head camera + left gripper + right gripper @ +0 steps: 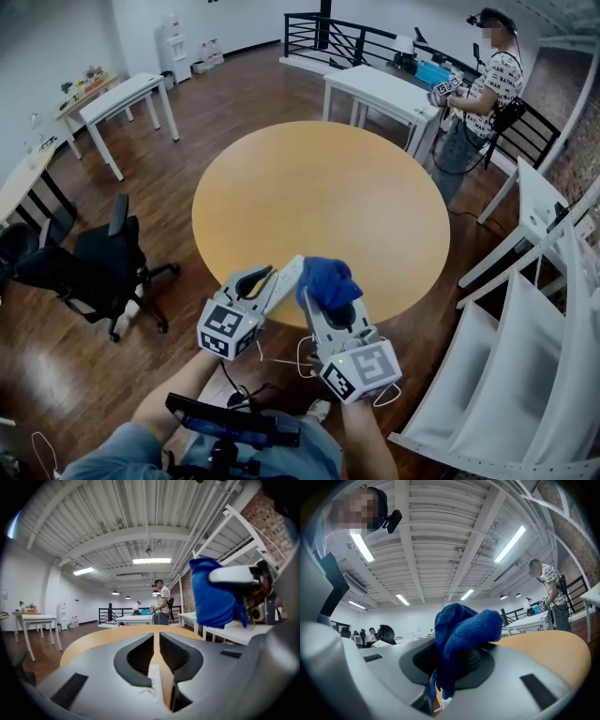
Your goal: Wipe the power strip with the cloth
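Wiping seems not yet begun: the left gripper, jaws pinched nearly together, holds the white power strip above the round table, while the right gripper, clamped on the blue cloth, has it beside the strip's far end.

Two claws, one blue cloth, one white power strip, one round table, one black chair

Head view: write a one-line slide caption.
At a round wooden table, left gripper holds a white power strip beside a blue cloth in the right gripper.
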Available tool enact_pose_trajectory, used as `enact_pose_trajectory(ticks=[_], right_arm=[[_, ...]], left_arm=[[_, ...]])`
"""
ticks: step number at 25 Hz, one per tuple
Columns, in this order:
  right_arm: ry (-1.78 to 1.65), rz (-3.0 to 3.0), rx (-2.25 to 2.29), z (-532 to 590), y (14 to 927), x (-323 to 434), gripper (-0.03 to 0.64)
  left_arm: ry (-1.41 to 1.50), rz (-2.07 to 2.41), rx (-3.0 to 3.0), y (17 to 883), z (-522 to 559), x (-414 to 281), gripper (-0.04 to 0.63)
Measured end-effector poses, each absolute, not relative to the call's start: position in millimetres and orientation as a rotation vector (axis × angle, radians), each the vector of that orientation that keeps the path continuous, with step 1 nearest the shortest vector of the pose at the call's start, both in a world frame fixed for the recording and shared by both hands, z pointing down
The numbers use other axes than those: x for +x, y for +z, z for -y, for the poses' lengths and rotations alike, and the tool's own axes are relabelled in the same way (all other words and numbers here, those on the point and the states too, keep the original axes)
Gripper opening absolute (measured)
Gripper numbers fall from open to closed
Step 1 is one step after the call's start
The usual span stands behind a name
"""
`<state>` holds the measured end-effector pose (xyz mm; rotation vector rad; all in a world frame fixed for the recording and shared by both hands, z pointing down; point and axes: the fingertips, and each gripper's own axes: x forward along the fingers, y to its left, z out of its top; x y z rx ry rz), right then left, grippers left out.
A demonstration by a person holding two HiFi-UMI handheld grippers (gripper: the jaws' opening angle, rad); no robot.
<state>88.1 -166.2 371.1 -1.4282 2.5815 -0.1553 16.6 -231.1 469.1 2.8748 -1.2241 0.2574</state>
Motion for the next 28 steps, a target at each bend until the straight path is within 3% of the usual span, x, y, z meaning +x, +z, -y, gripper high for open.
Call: enact_pose_trajectory(ticks=[3,9,28], right_arm=[[-0.134,-2.585,-1.409,168,363,82,0.075],[-0.078,-2.589,-1.38,173,347,72,0.074],[-0.065,-2.594,-1.376,175,345,64,0.072]], left_arm=[[0.126,1.234,2.924,423,212,14,0.01],[0.054,1.27,2.986,376,193,7,0.006],[0.055,1.288,2.979,365,185,-1,0.006]])
